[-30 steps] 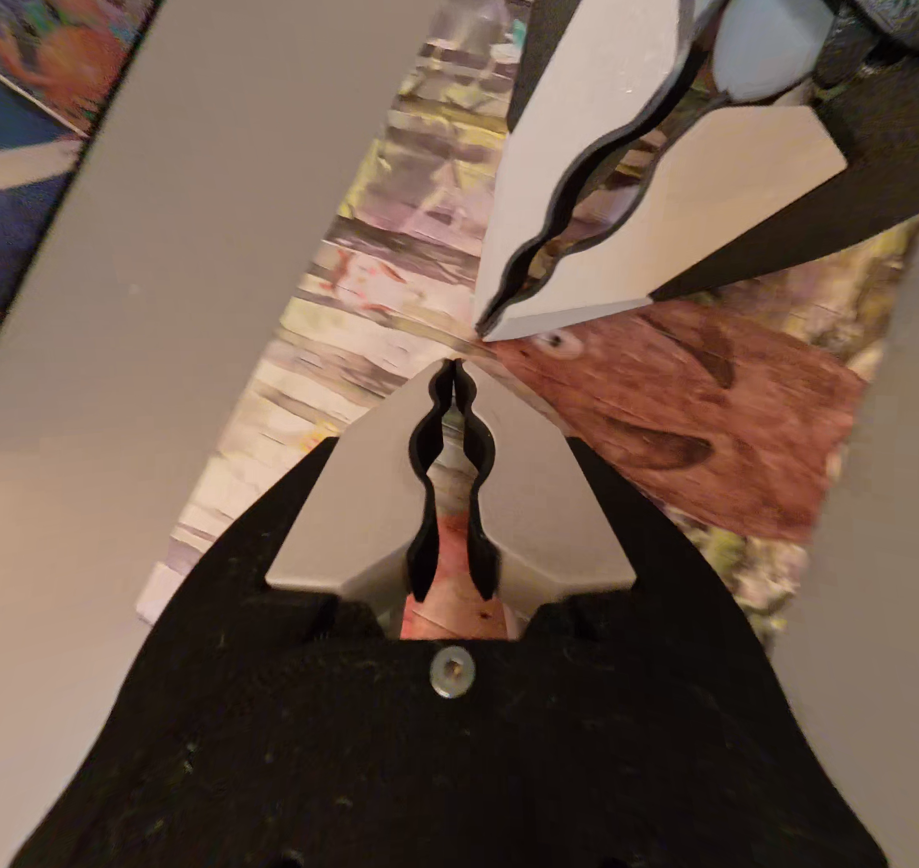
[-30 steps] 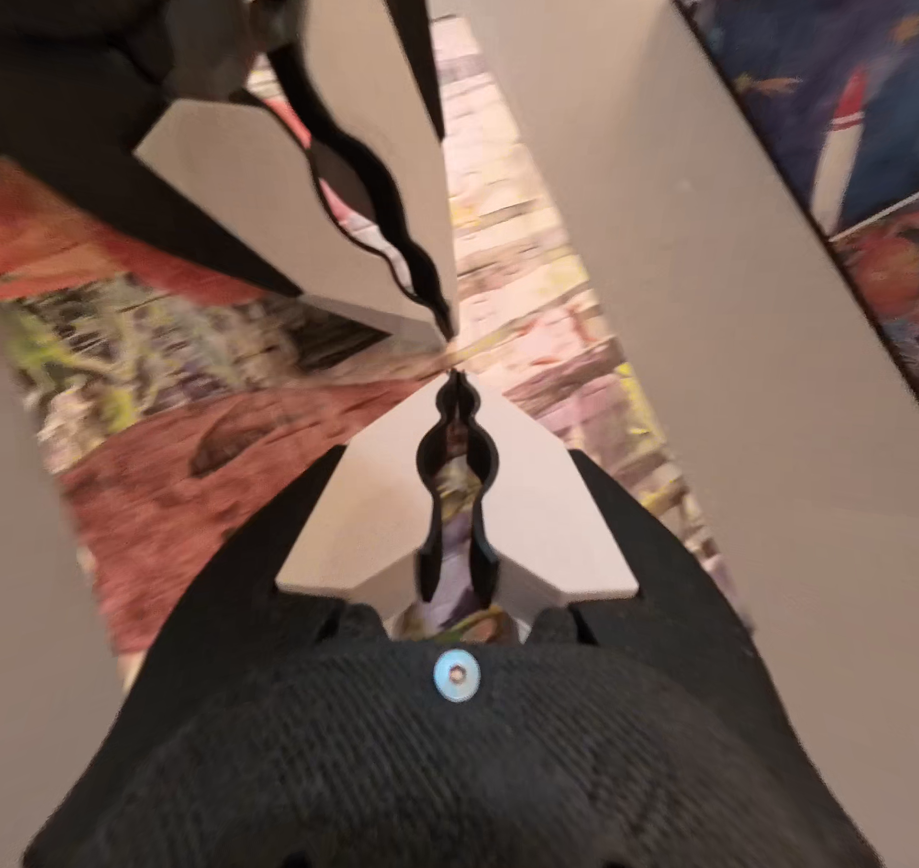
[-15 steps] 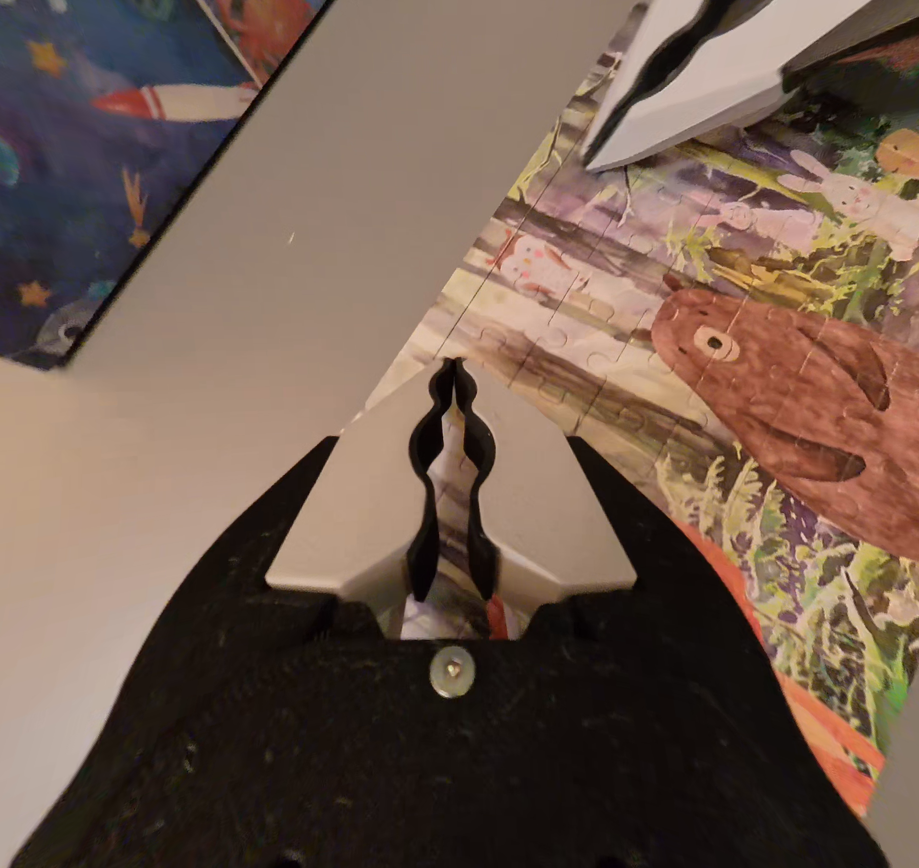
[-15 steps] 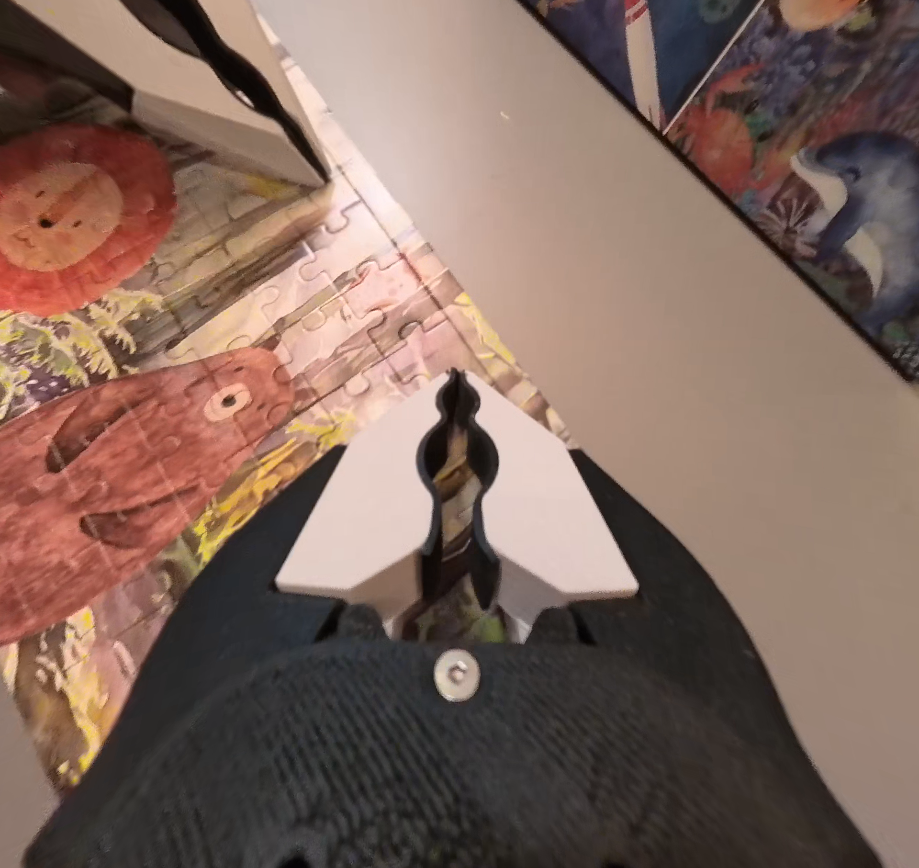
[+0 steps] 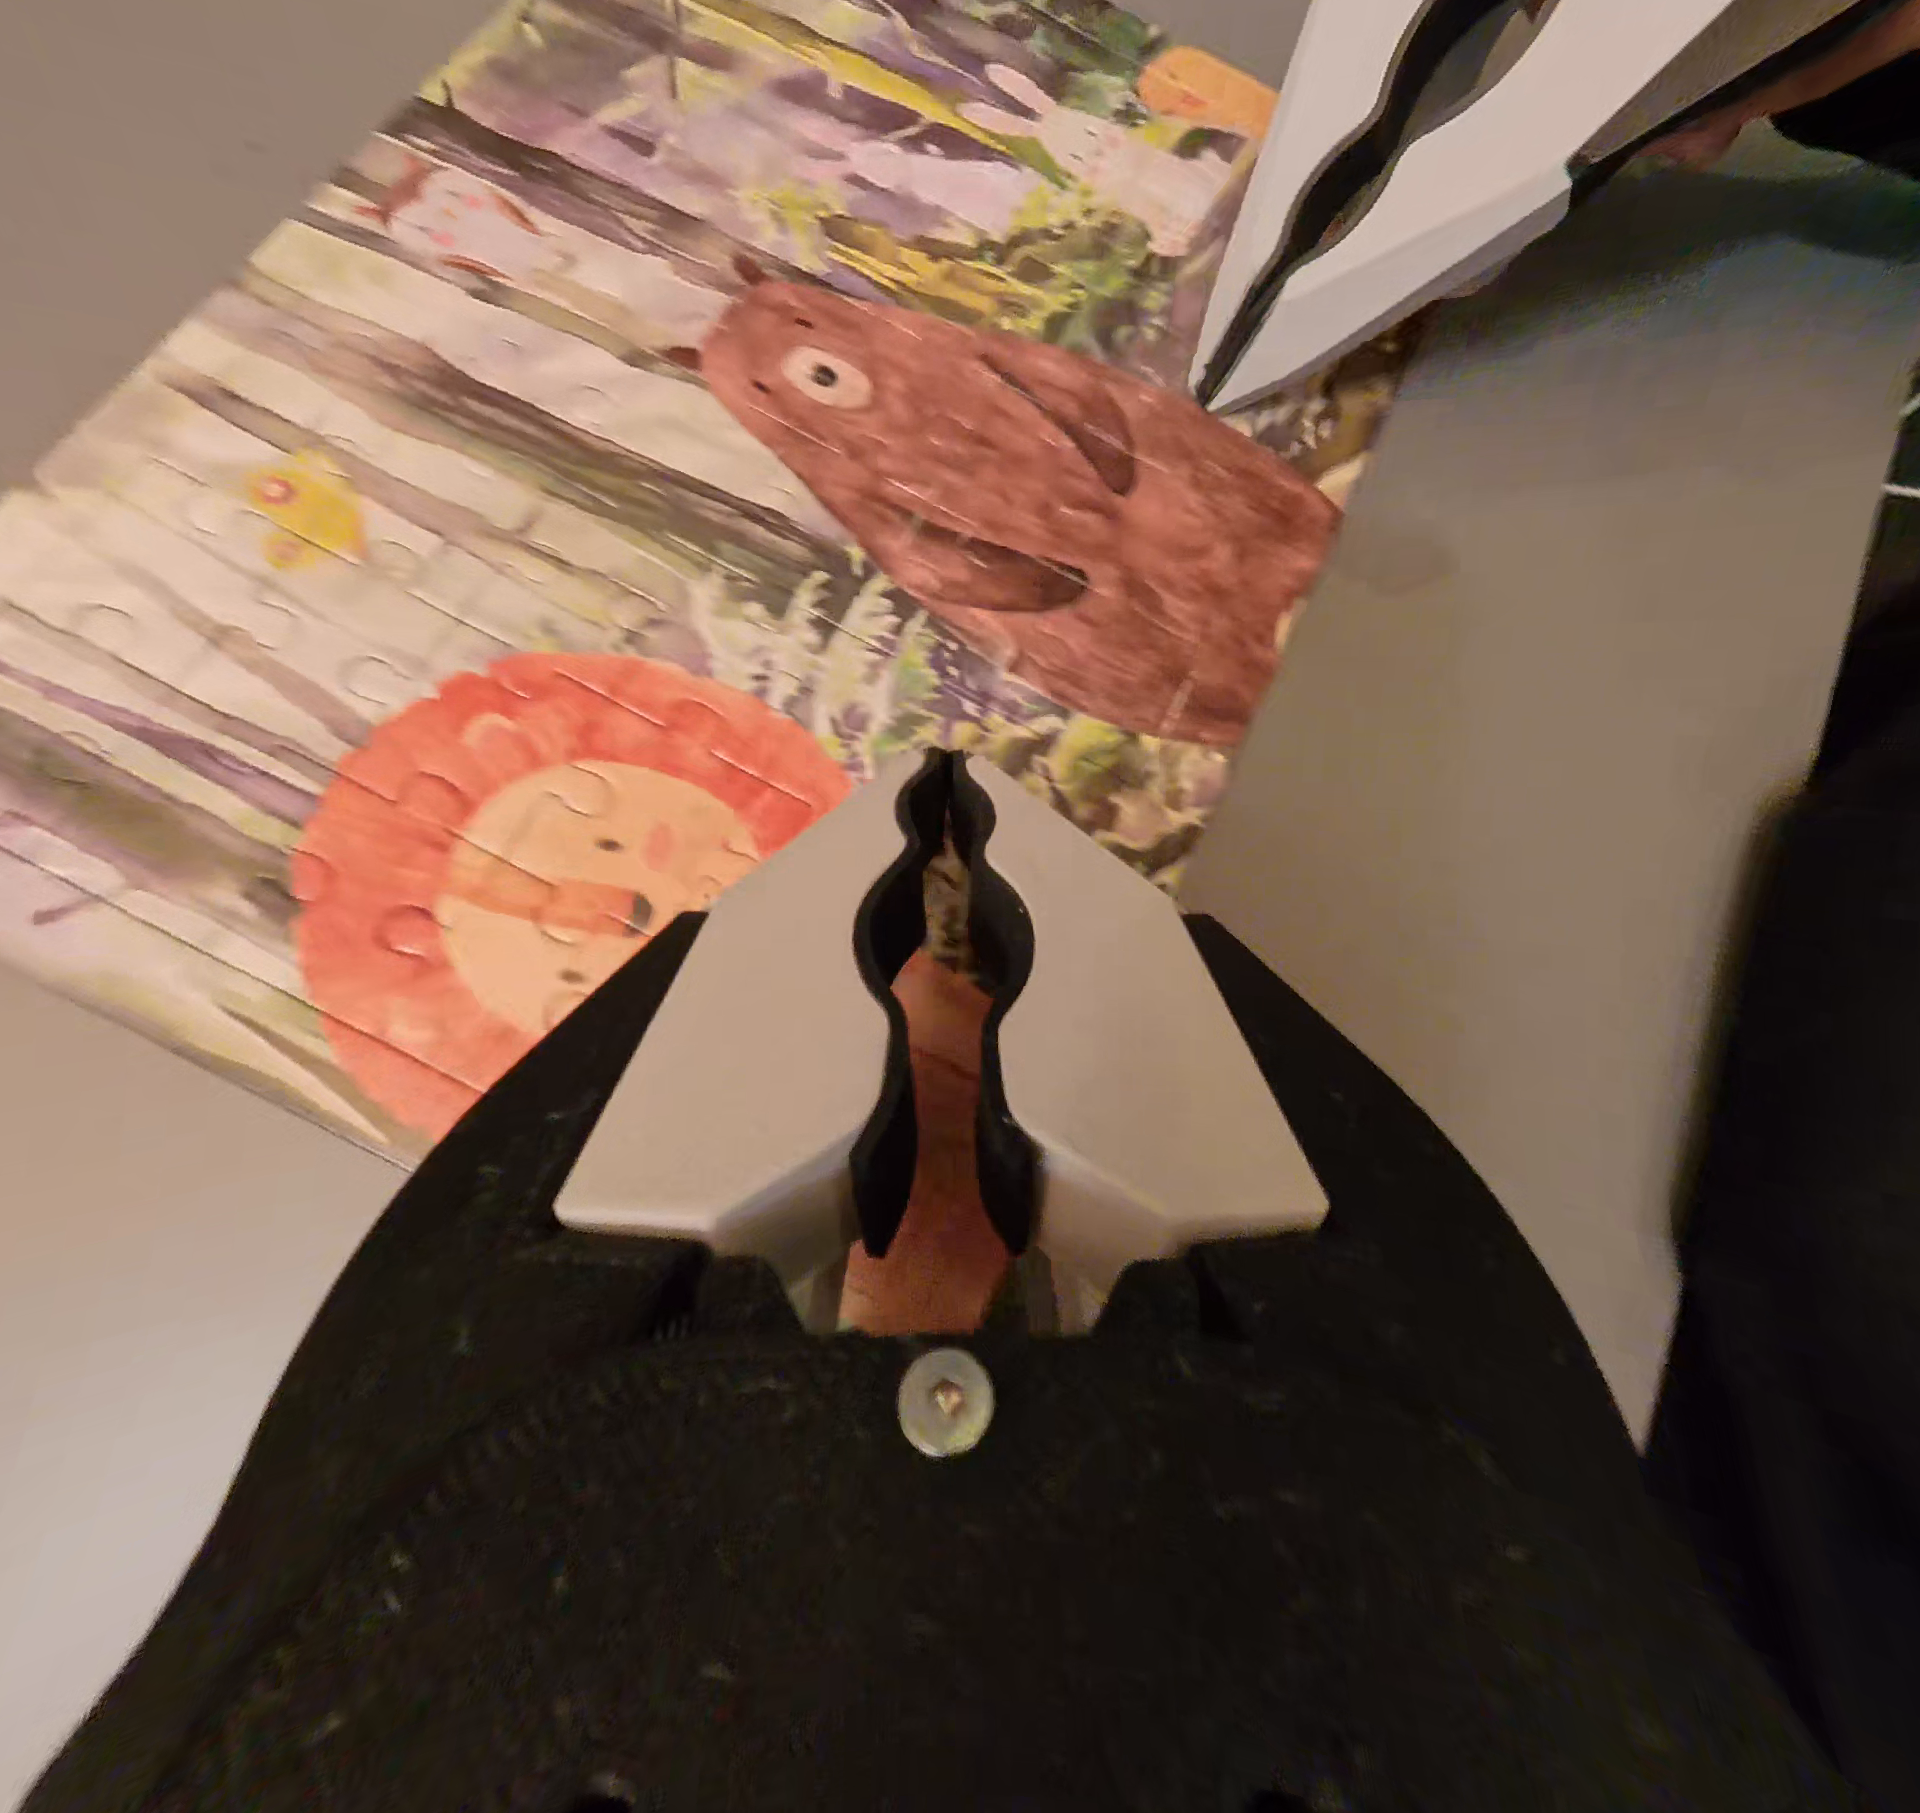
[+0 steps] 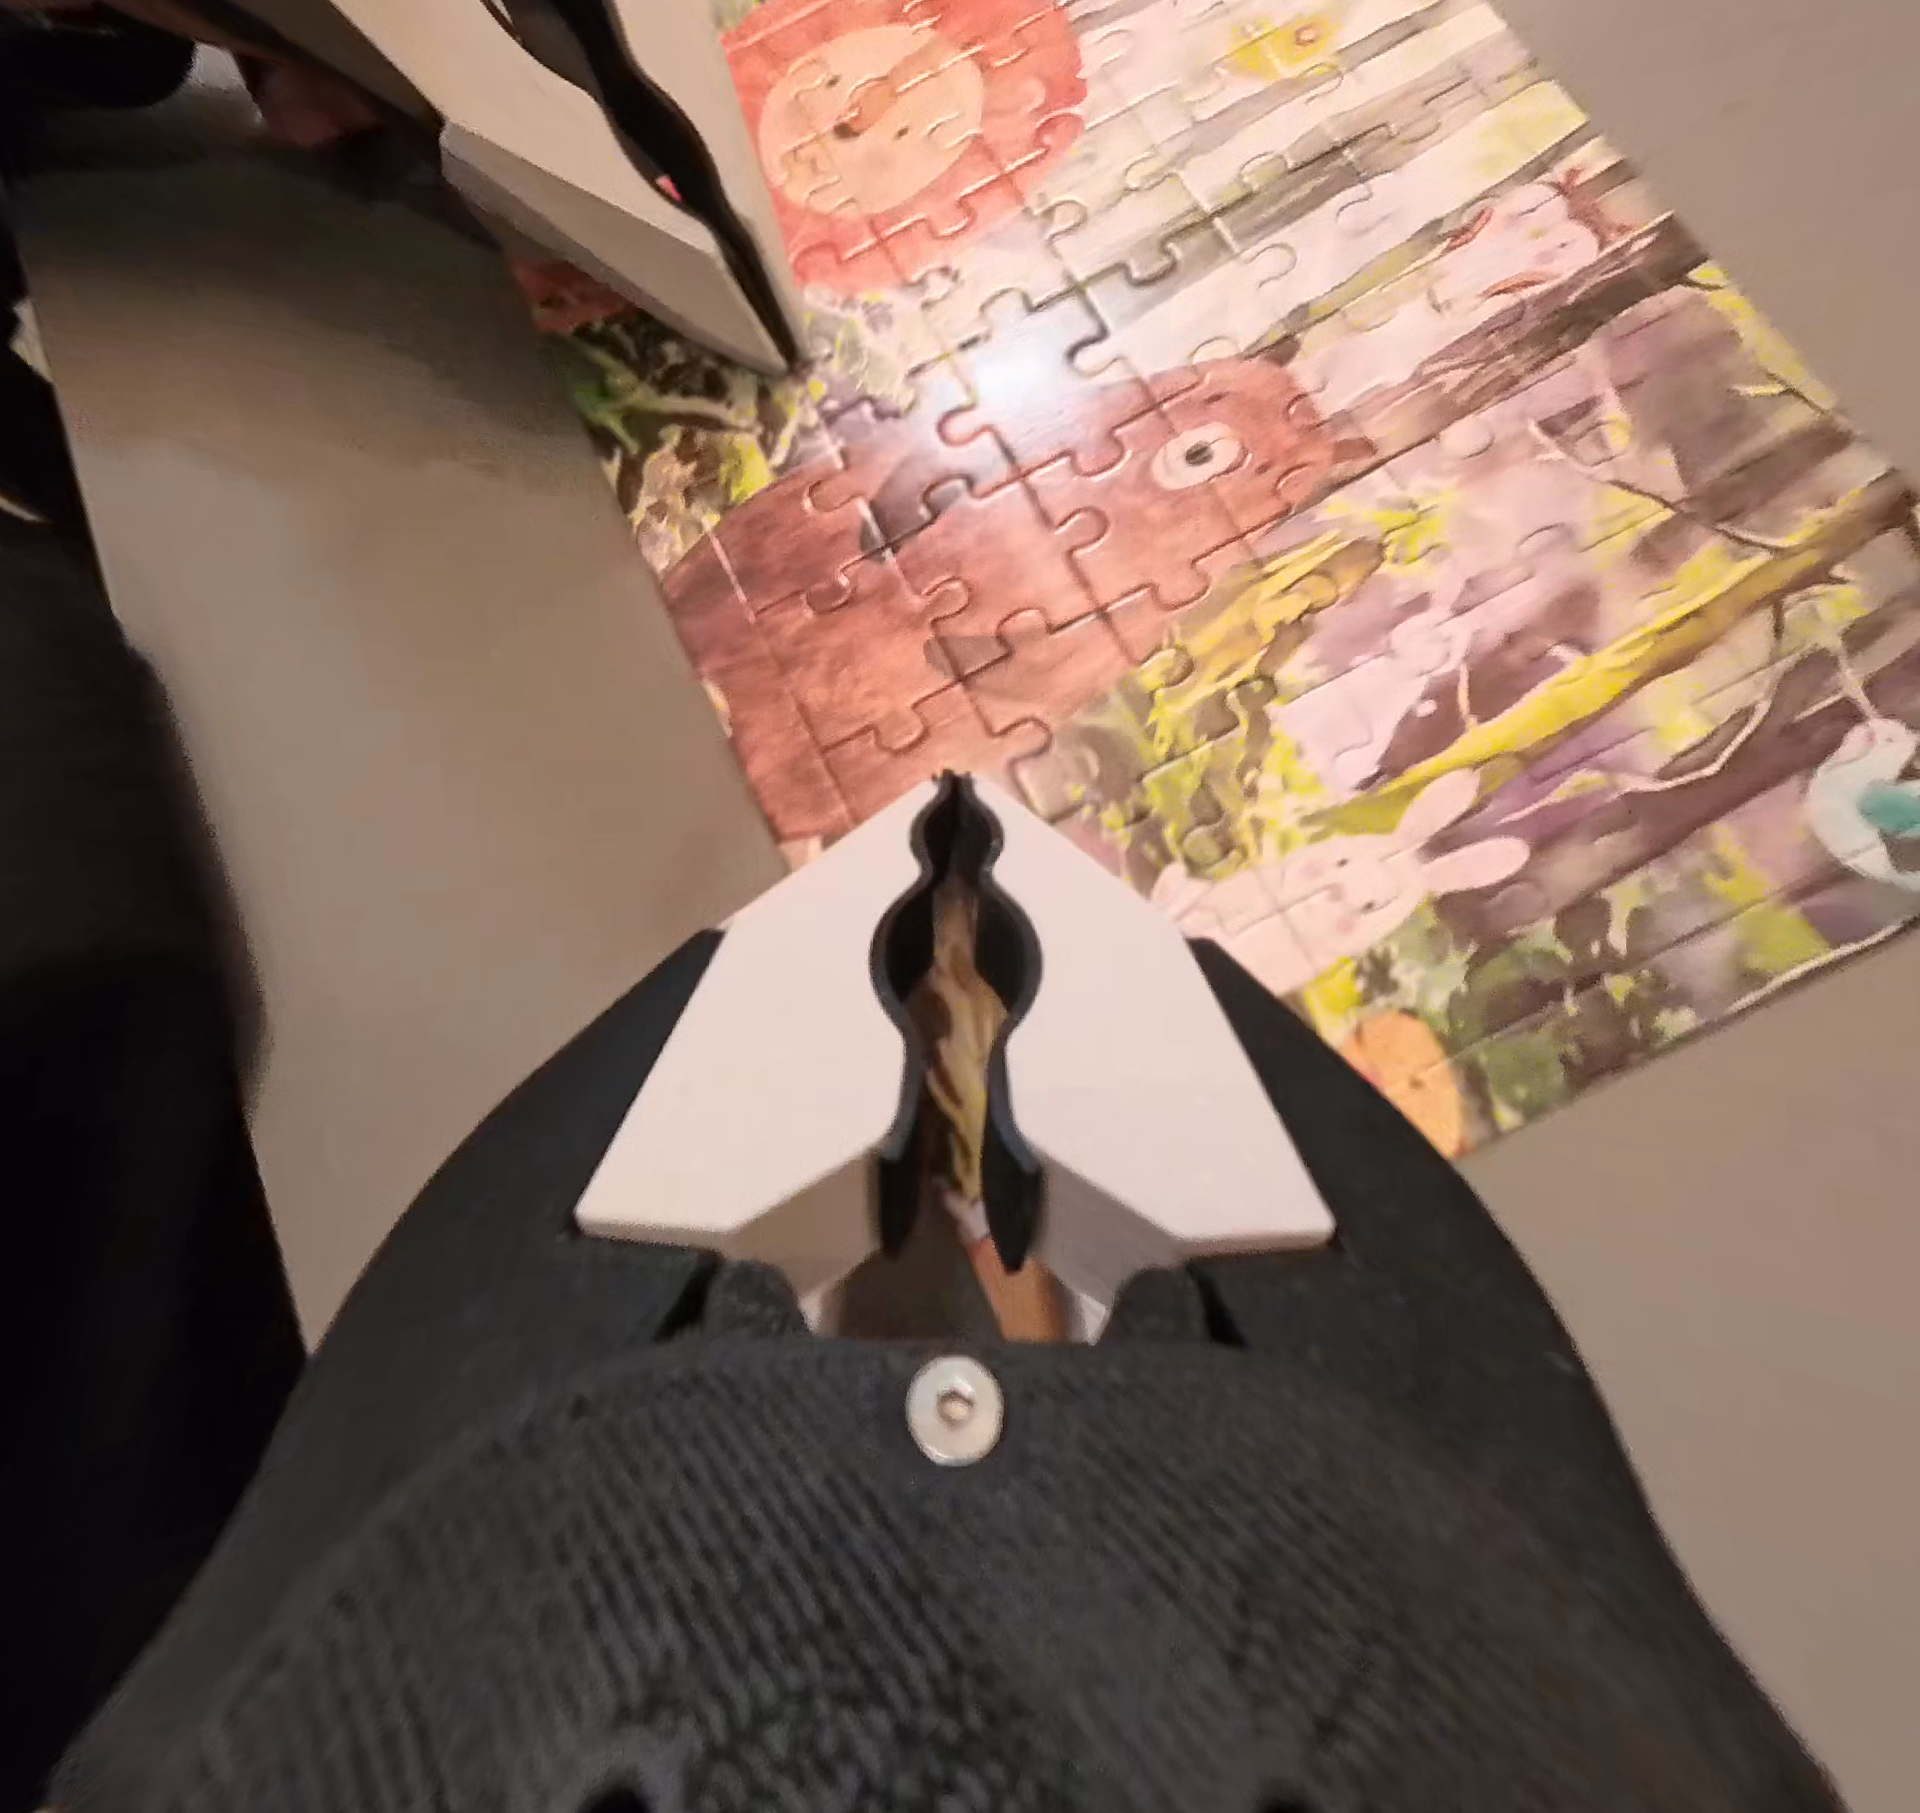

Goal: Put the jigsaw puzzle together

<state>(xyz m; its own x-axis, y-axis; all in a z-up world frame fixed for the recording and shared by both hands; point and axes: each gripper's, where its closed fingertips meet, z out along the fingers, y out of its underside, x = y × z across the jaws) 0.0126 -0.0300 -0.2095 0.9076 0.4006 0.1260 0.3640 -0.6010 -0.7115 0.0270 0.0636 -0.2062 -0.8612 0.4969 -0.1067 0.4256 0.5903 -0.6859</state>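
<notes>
The jigsaw puzzle [image 5: 644, 475] lies flat and joined on the grey table [image 5: 187, 1244], showing a brown bear [image 5: 1018, 516] and an orange lion [image 5: 436, 890]. My left gripper [image 5: 948, 761] is shut and empty, its tips over the puzzle's near edge by the lion. My right gripper [image 5: 1210, 402] shows at the upper right, shut, tips by the puzzle's edge beyond the bear. In the right wrist view the puzzle [image 6: 1299, 516] fills the upper right. My right gripper [image 6: 954, 781] is shut and empty by the bear's [image 6: 935, 600] end. My left gripper [image 6: 790, 361] hangs at the upper left.
The table's edge runs along the right of the left wrist view, with a dark drop [image 5: 1829, 1036] beyond it. The same dark strip [image 6: 94, 932] fills the left of the right wrist view. Bare grey table [image 6: 416, 620] surrounds the puzzle.
Both grippers have drawn back from the puzzle's middle toward its edge by the table's rim and stayed shut. The space-picture sheet has left both views, and the whole puzzle now shows.
</notes>
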